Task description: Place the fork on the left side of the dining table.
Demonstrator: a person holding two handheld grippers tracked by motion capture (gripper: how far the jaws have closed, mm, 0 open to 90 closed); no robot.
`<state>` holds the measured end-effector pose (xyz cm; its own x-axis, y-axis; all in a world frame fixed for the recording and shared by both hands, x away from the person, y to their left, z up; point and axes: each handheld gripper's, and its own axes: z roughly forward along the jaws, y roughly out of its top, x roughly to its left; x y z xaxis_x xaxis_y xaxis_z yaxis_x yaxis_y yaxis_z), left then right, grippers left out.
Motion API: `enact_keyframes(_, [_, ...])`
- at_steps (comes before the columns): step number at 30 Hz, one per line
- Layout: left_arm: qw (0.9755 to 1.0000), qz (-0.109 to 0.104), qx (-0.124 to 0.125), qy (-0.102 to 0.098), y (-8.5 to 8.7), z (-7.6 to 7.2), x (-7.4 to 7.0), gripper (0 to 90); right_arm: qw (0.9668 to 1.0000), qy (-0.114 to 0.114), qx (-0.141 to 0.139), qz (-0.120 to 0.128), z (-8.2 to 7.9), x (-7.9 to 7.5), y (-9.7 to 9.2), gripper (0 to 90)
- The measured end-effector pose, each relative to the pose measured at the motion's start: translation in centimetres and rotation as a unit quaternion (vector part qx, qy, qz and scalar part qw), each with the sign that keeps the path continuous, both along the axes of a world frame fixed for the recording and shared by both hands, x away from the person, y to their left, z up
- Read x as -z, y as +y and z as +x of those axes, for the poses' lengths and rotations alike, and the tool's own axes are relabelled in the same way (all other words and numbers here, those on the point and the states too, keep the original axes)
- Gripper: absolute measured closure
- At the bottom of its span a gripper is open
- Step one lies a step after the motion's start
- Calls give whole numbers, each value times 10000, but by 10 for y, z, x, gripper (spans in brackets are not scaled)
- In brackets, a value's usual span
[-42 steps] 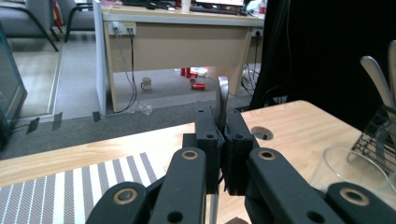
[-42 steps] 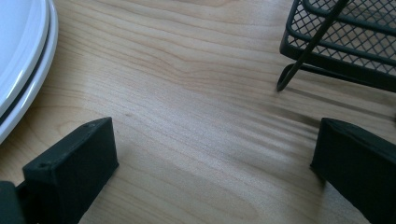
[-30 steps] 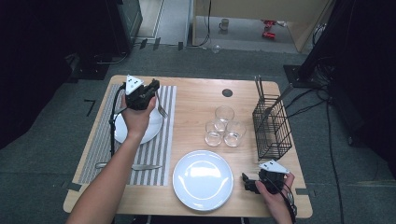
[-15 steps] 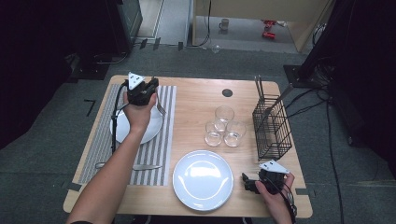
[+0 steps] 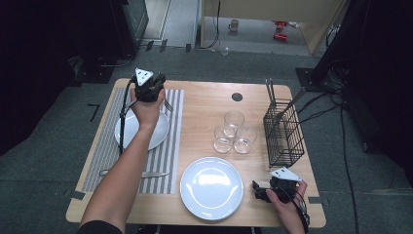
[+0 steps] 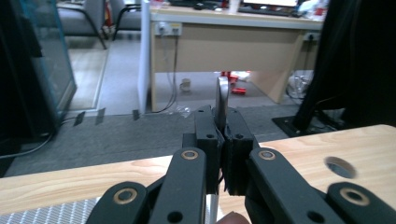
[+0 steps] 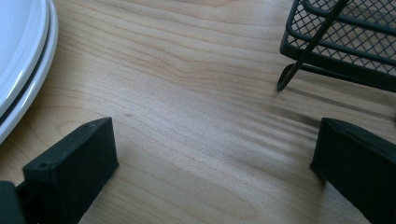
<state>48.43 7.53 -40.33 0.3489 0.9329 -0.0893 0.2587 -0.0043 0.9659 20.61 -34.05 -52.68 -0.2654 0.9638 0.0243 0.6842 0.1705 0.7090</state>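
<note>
High view: left claw [image 5: 155, 95] clenched on a slim metal fork [image 5: 168, 104], raised over the striped grey placemat [image 5: 168, 146] at the surface's far left; placement judged pending. Black wire basket [image 5: 285, 134] appears empty.

Left gripper view: fork handle [image 6: 221, 100] pinched upright.

Right gripper view: right claw [image 7: 210, 163] released, resting idle.

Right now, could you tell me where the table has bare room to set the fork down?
Bare wood lies between the striped placemat and the three glasses, and along the far edge around the round hole. It is crowded between the glasses, the wire basket and the near plate.
</note>
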Motion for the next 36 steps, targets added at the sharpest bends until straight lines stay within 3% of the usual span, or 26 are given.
enact_keyframes(7, [9998,-121,-184,18,-3,21,6,884,10000,3,6,3,0,0,0,0])
enact_keyframes(13, [9997,-59,-217,44,-13,32,13,883,10000,-1,3,-1,0,0,0,0])
enact_keyframes(16, [9994,-134,-257,165,-13,37,20,883,10000,2,6,1,0,0,0,0])
enact_keyframes(22, [9996,-92,-176,212,-8,36,22,882,10000,2,7,1,0,0,0,0])
enact_keyframes(27, [9991,-229,-98,355,2,37,22,882,10000,1,7,1,0,0,0,0])
enact_keyframes(36, [9989,-162,86,438,8,34,21,877,10000,9,10,9,0,0,0,0])
